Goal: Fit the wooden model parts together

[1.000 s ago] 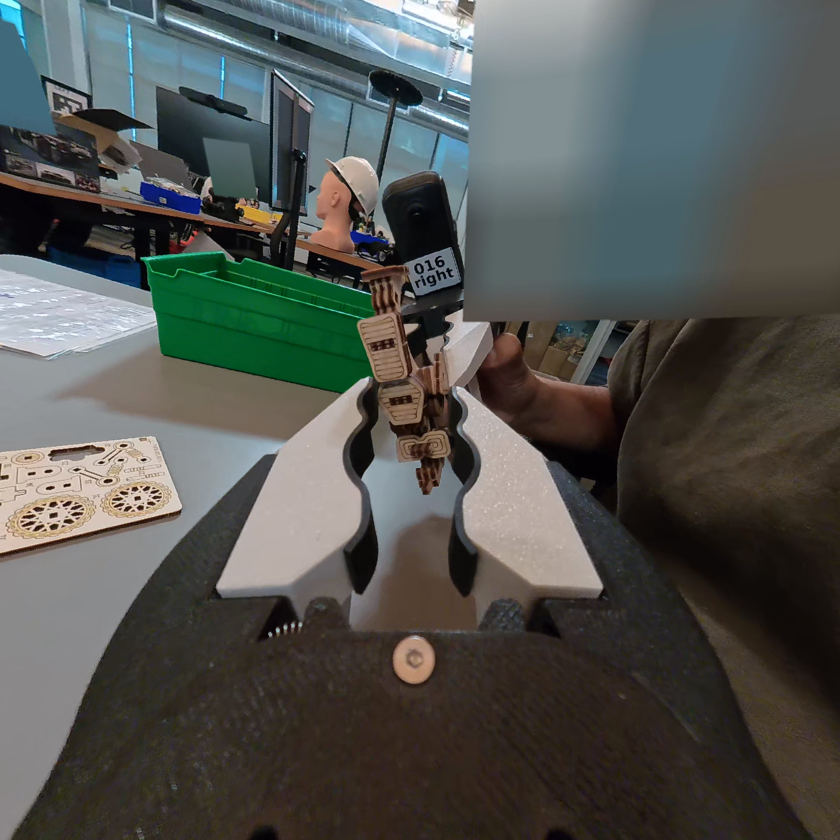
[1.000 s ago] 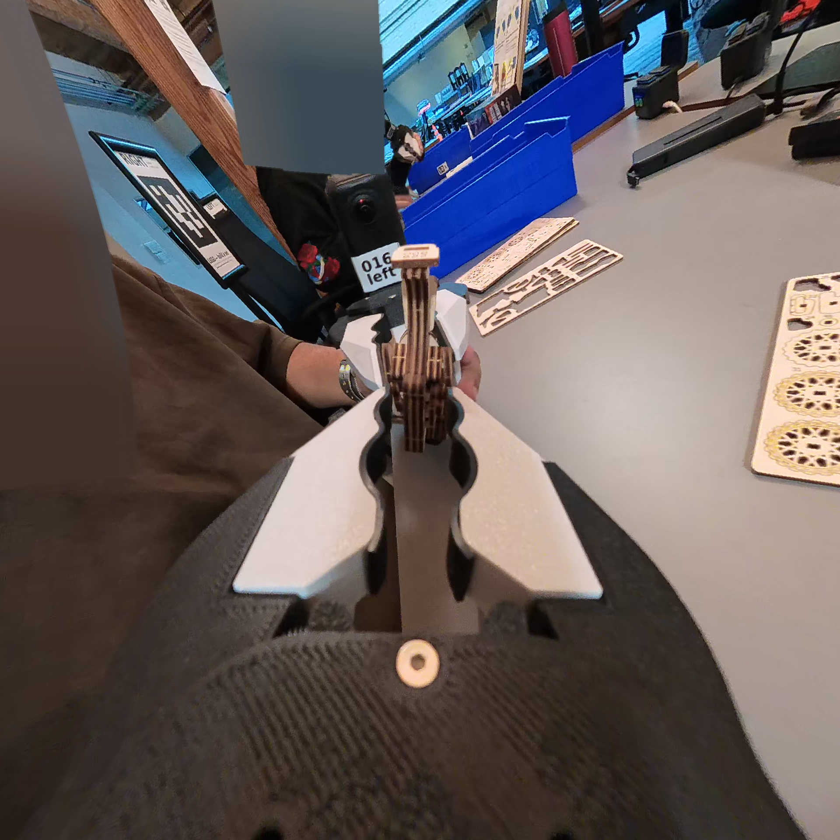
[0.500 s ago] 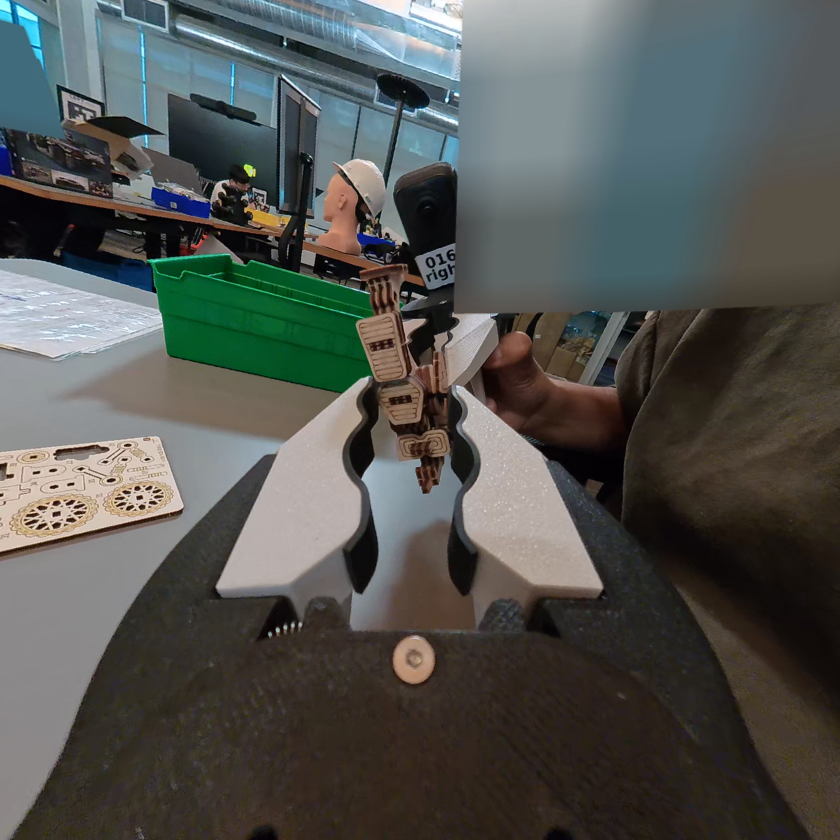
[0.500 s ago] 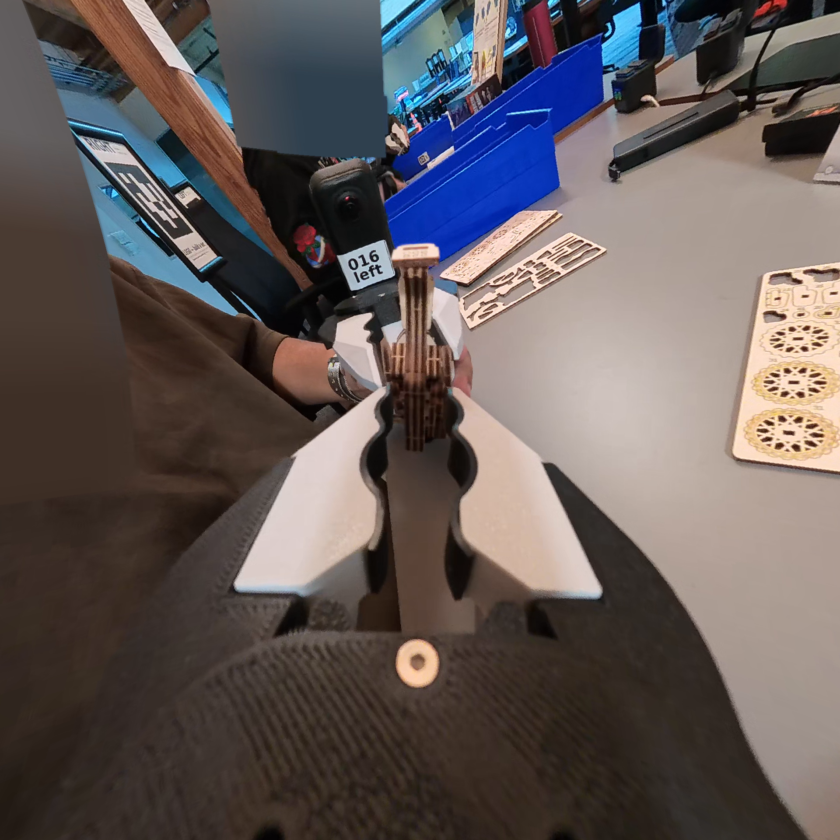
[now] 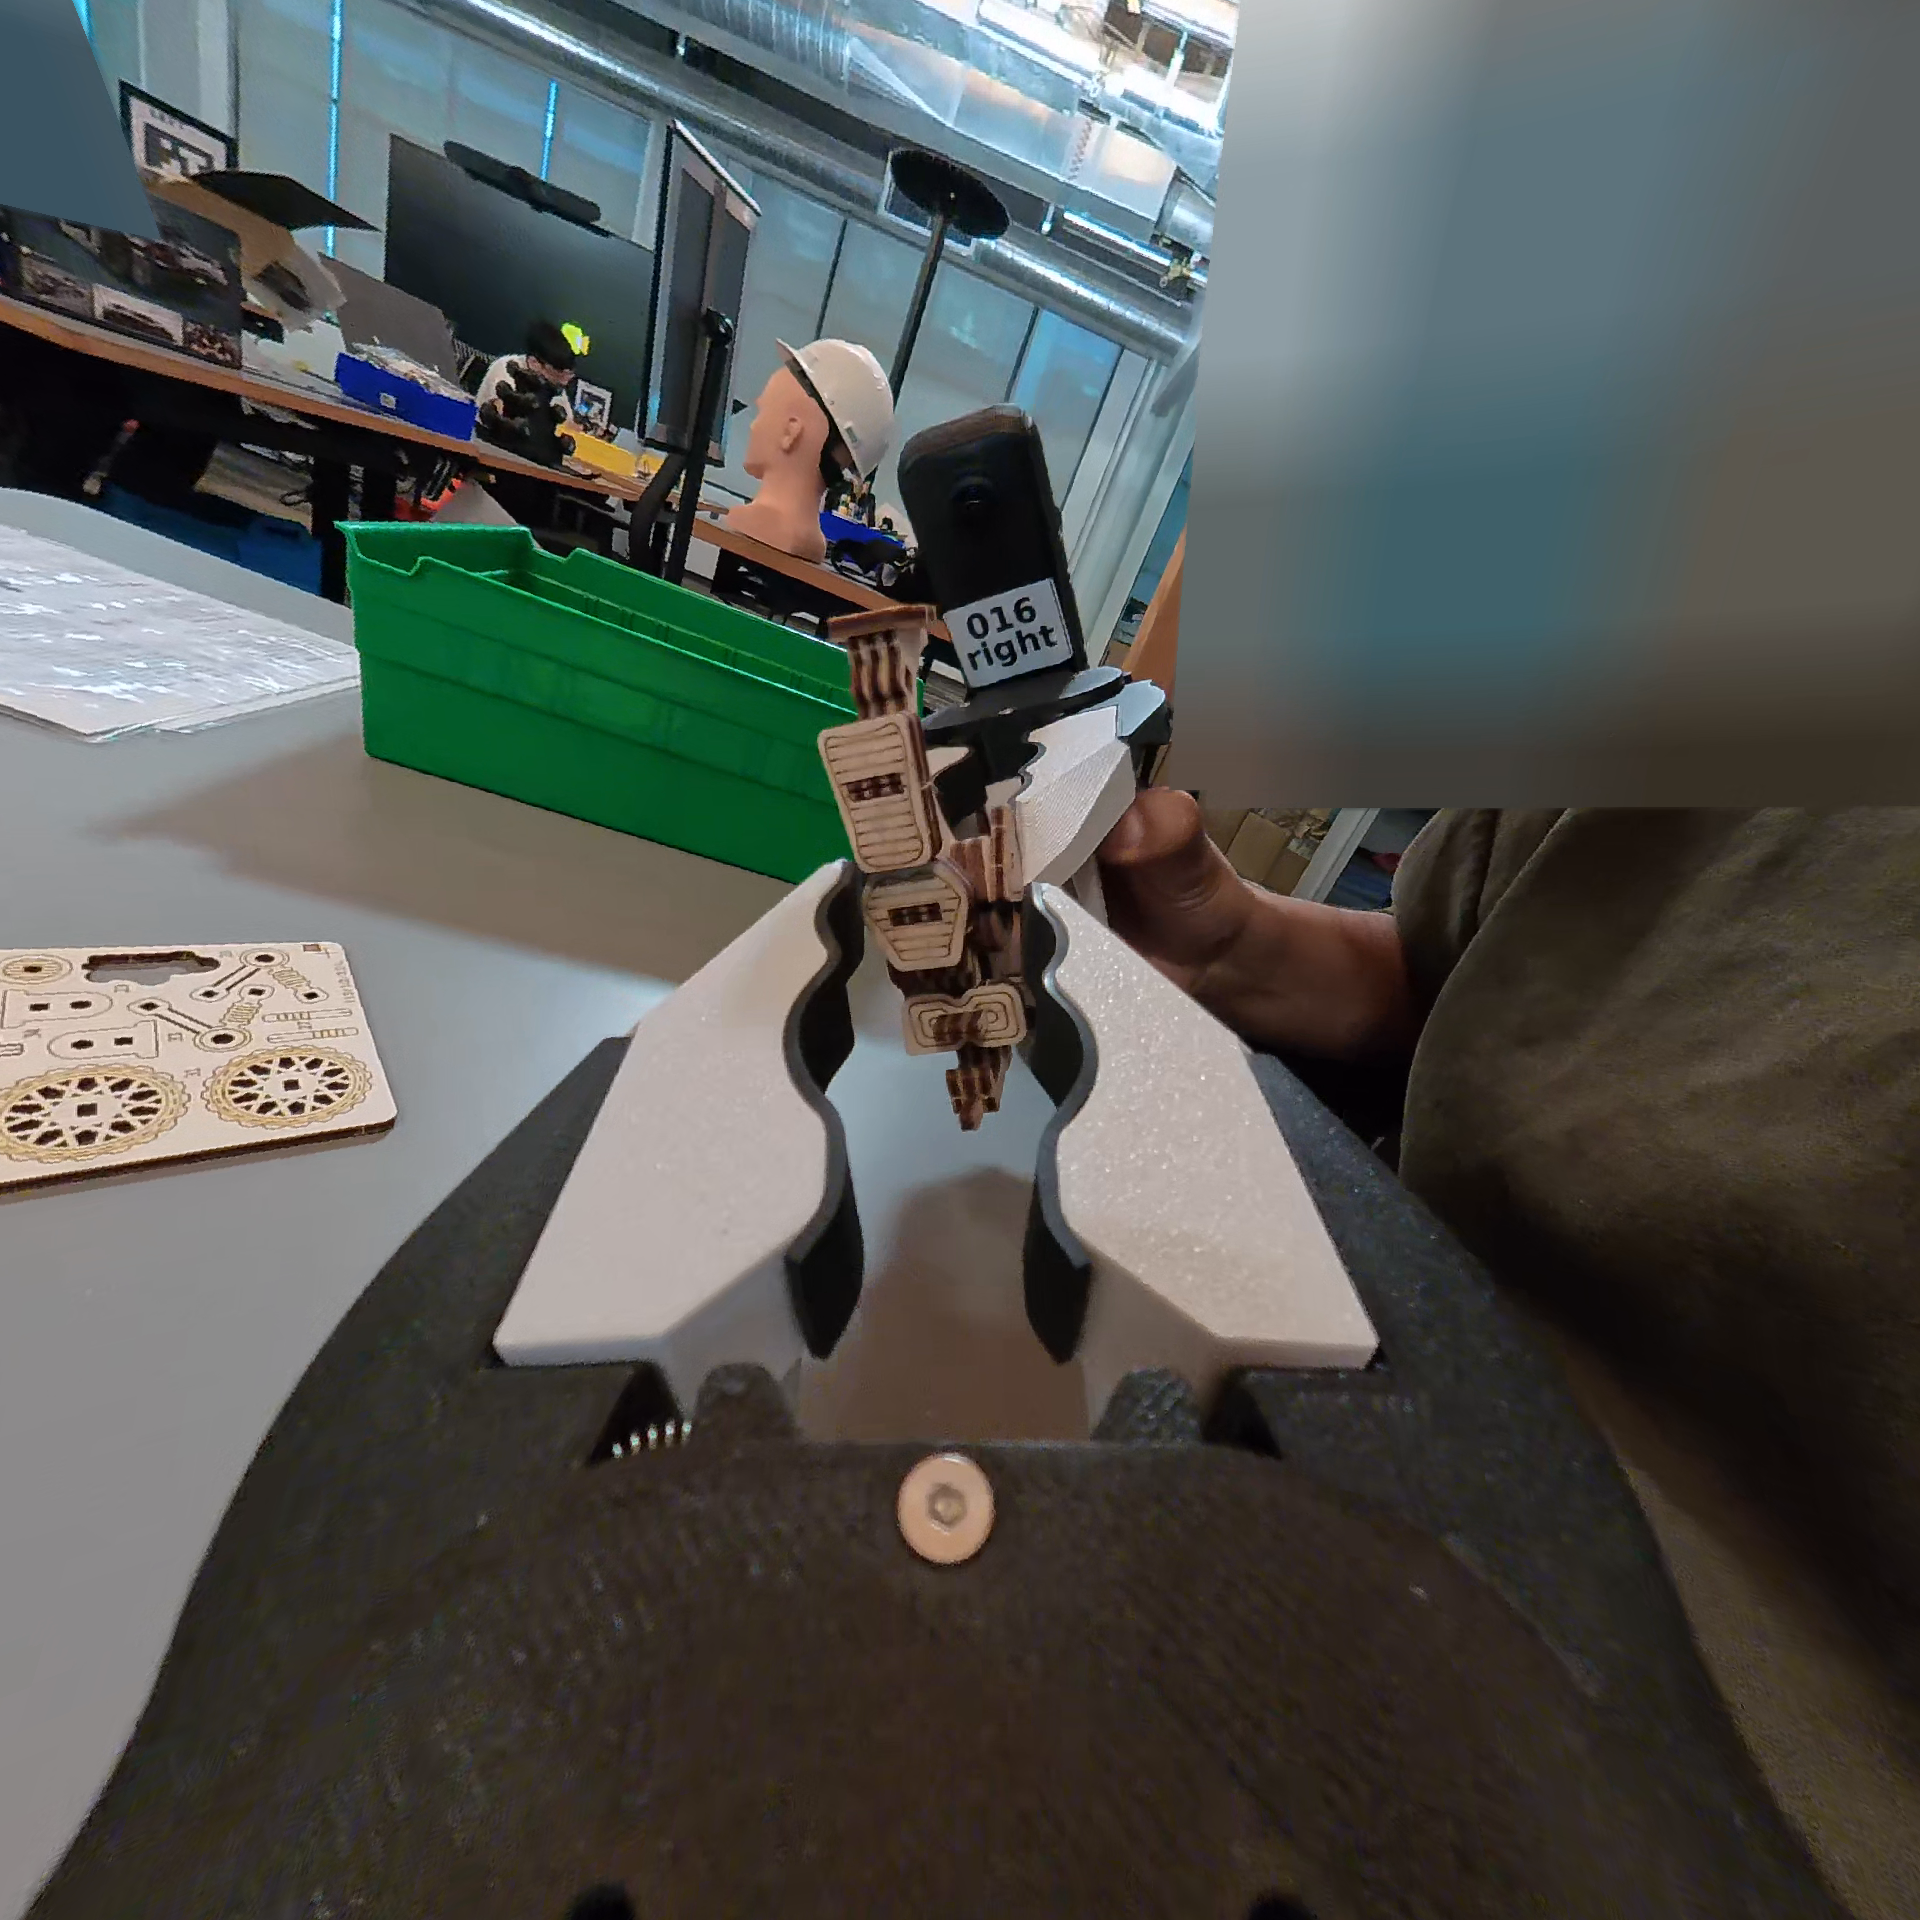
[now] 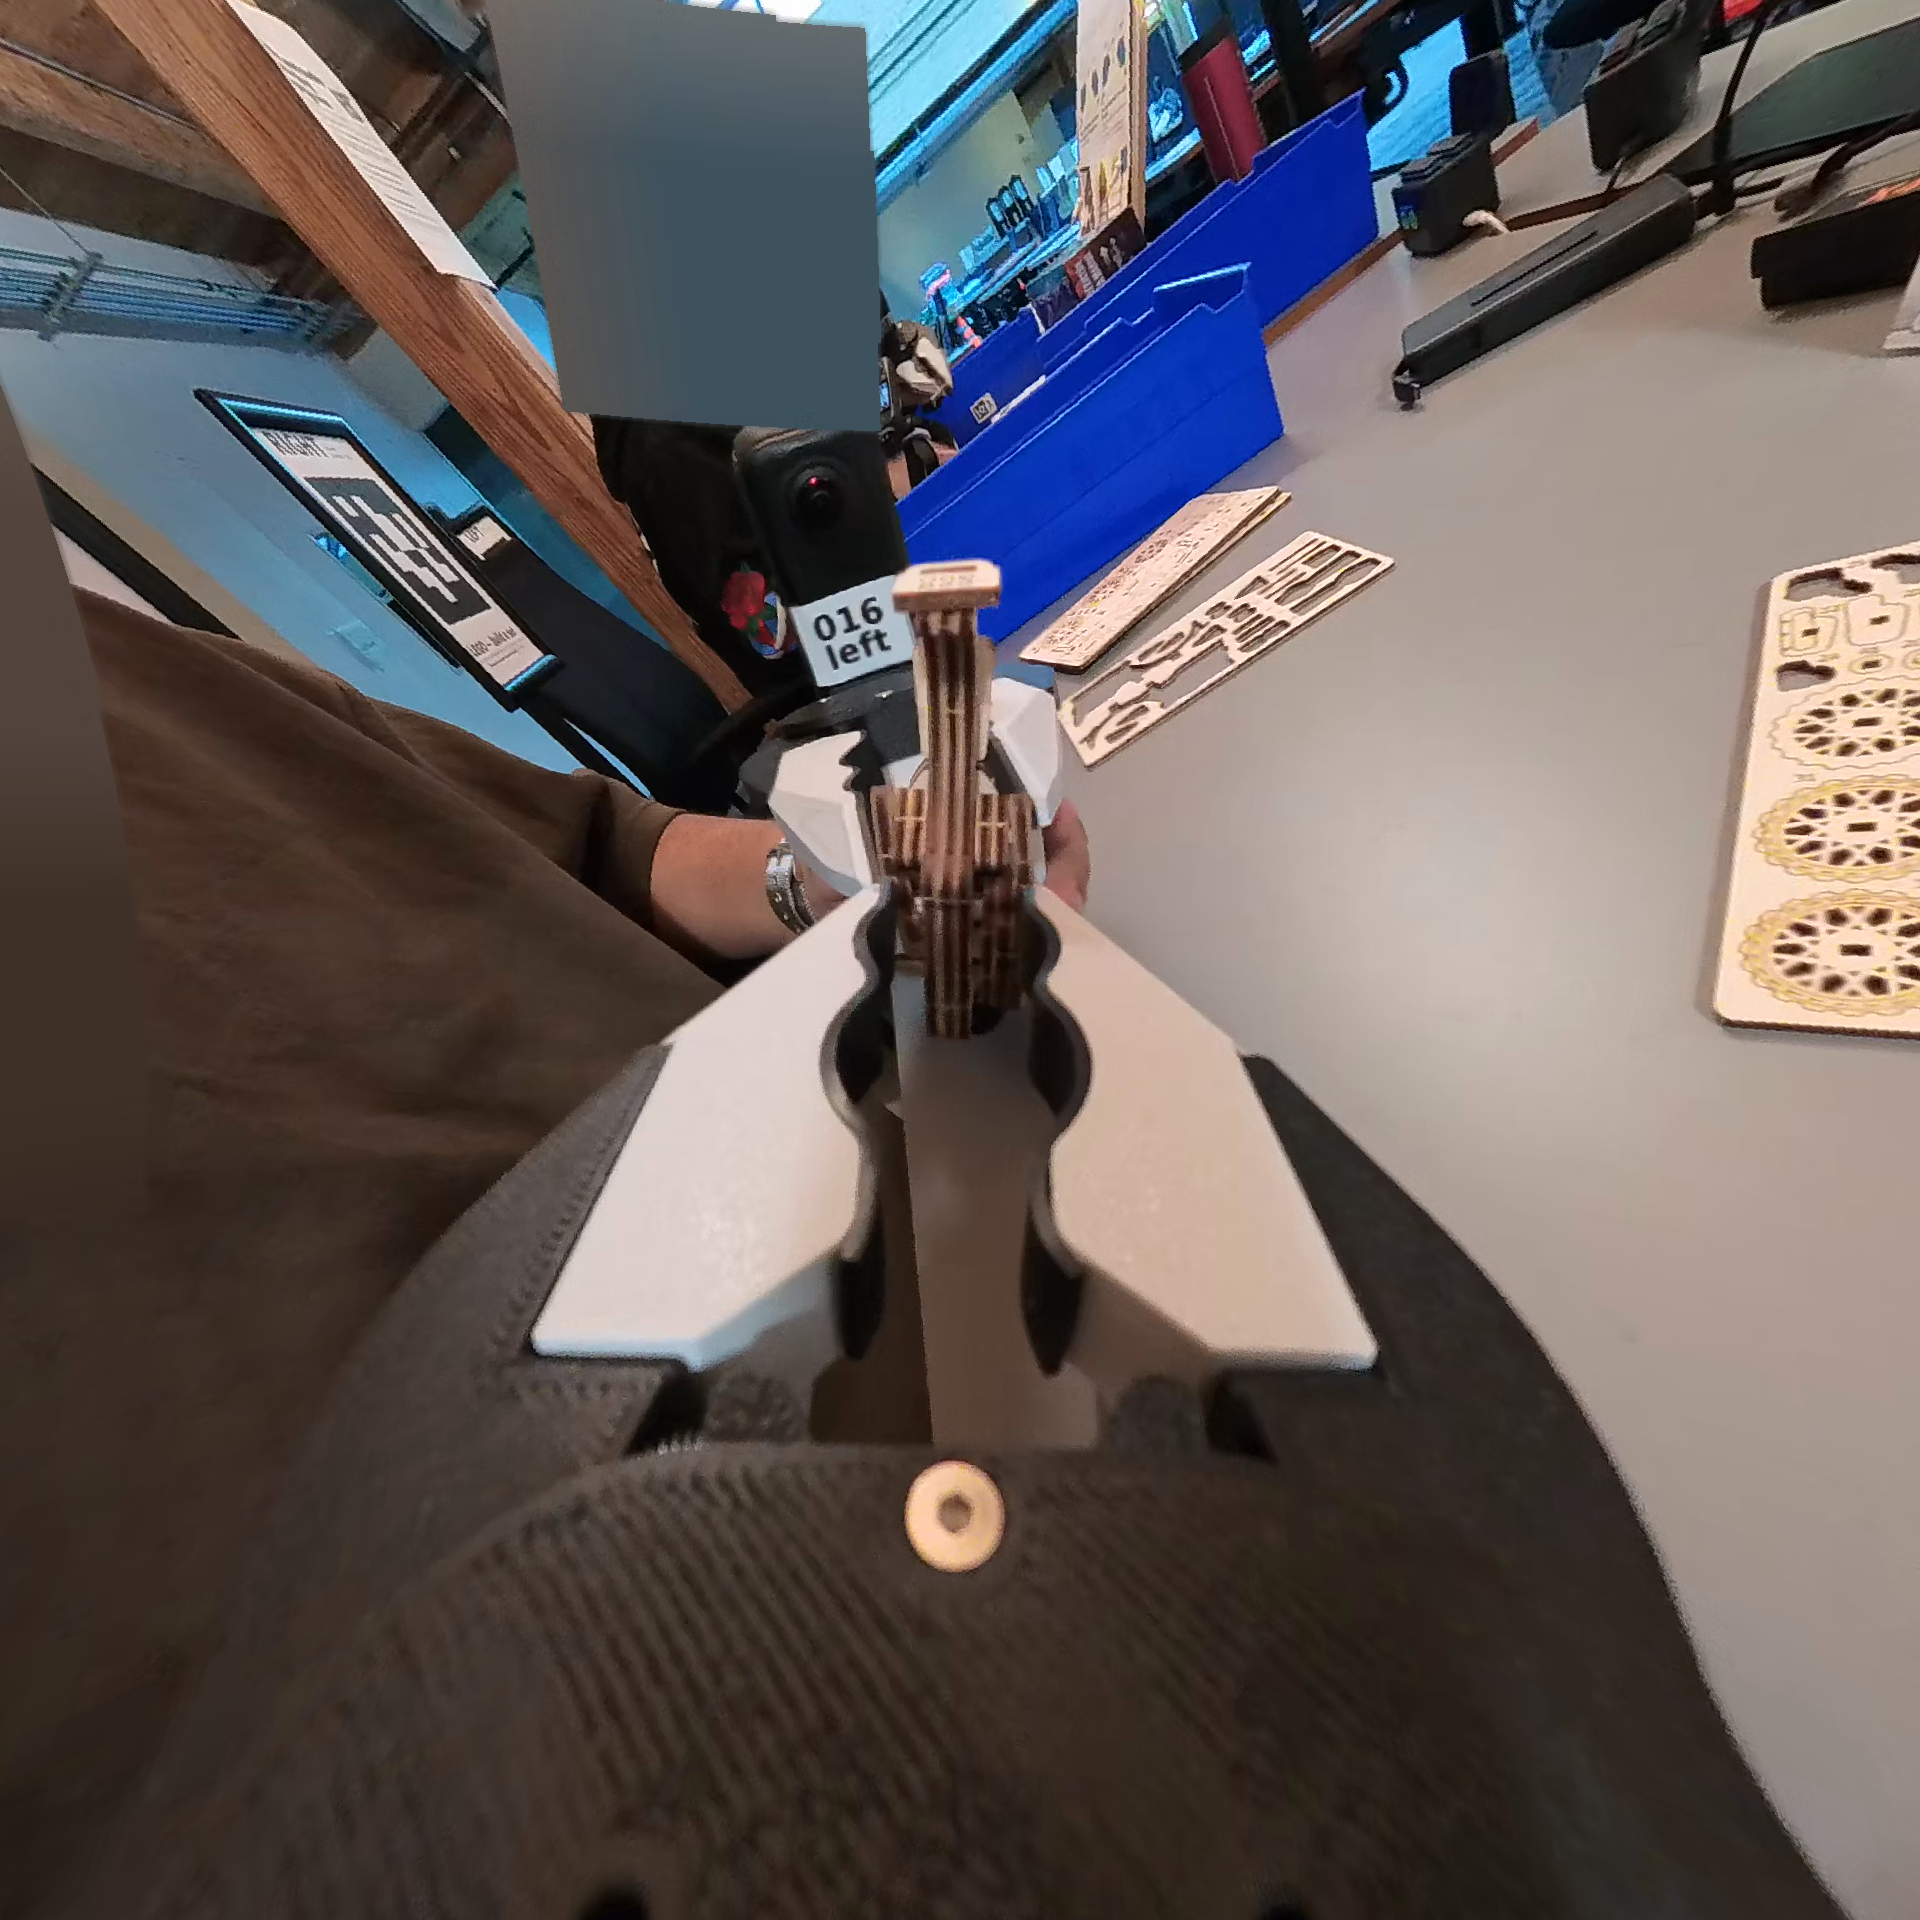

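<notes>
left wrist view: your left gripper (image 5: 940, 940) is clamped on the wooden model assembly (image 5: 920, 899), long axis upright, leaning left, right gripper (image 5: 1023, 795) just behind | right wrist view: your right gripper (image 6: 956, 935) pinches the same assembly (image 6: 951, 831) edge-on; both equally near.

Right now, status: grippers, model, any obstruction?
Left gripper and right gripper both shut on wooden model, nose to nose above table. Model upright, airborne. Nothing in the way.
</notes>
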